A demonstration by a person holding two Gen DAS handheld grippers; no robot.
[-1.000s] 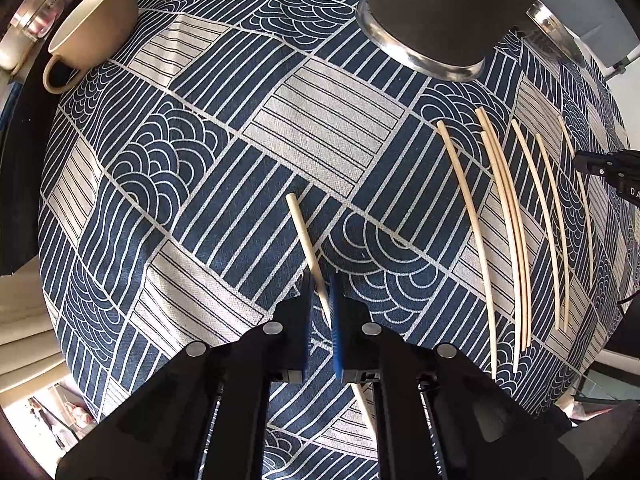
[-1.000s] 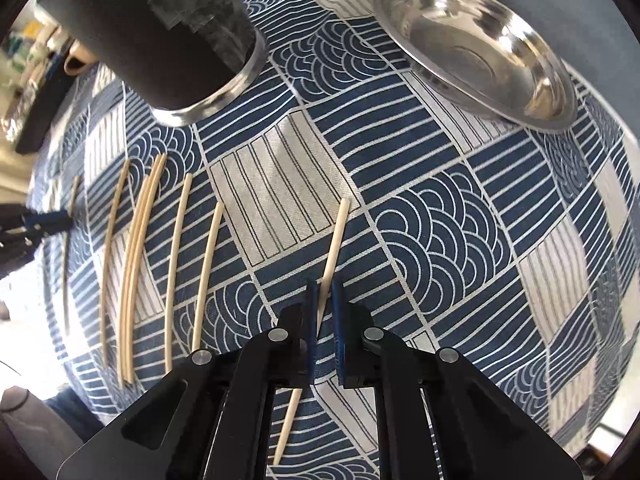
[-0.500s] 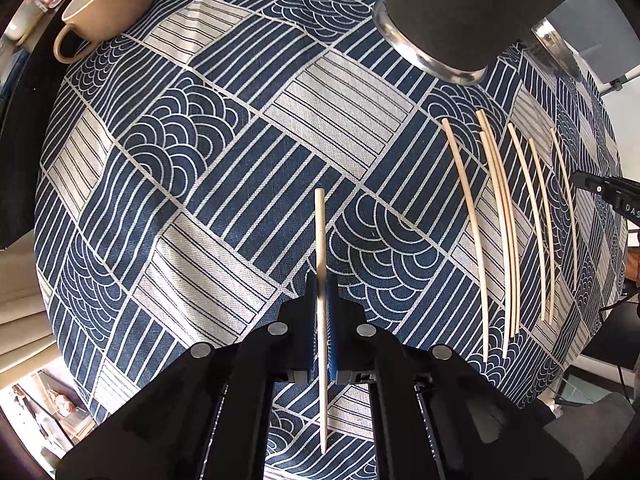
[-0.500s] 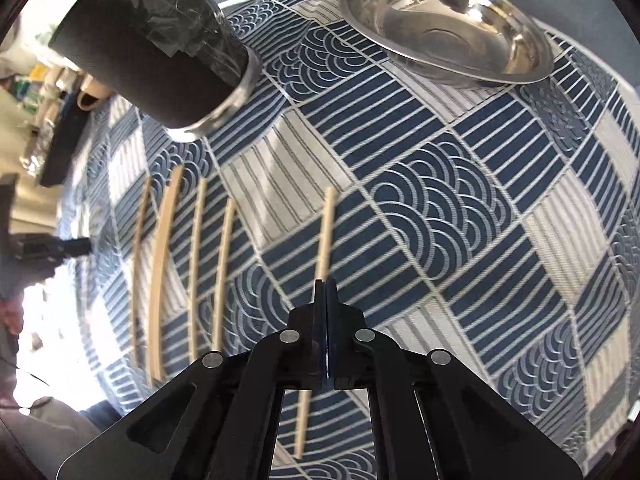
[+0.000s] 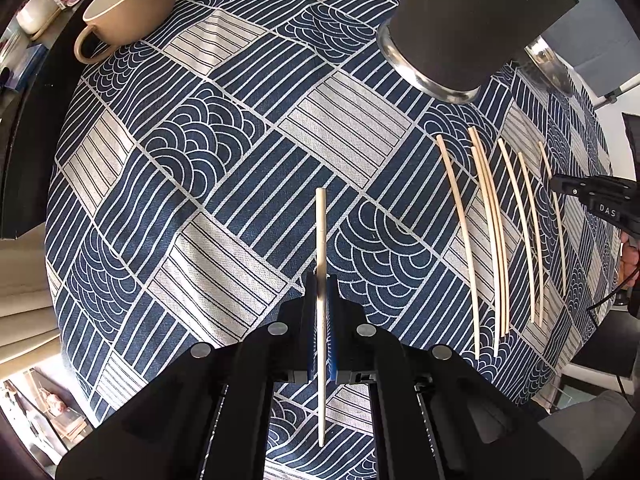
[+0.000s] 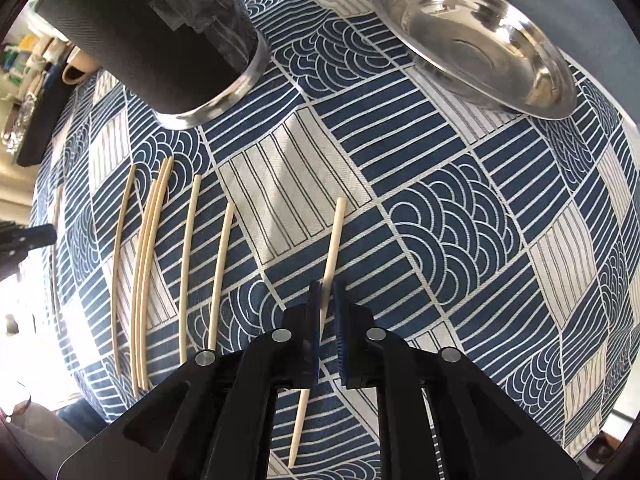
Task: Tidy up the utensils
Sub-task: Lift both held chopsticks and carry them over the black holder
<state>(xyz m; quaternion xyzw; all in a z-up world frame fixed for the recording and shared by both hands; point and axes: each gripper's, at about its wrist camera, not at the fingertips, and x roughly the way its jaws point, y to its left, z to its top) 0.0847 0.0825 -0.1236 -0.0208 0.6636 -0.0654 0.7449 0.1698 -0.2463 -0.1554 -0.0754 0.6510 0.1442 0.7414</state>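
Left gripper [image 5: 321, 280]: pinched on a chopstick [image 5: 320, 236], which has turned from slanted to straight along the fingers and now hangs clear of the cloth [image 5: 224, 168].
Right gripper [image 6: 328, 296]: half a second ago its jaws looked pressed together; now they stand slightly apart around a second stick [image 6: 332, 240]. I cannot tell whether it is gripped.
Loose sticks [image 6: 148, 264]: unmoved, in a row between the two grippers.
Holder [image 5: 476, 20]: dark cup beyond the row.
Meaning: the left stick looks ready to go to the holder; the right grasp probably needs redoing.
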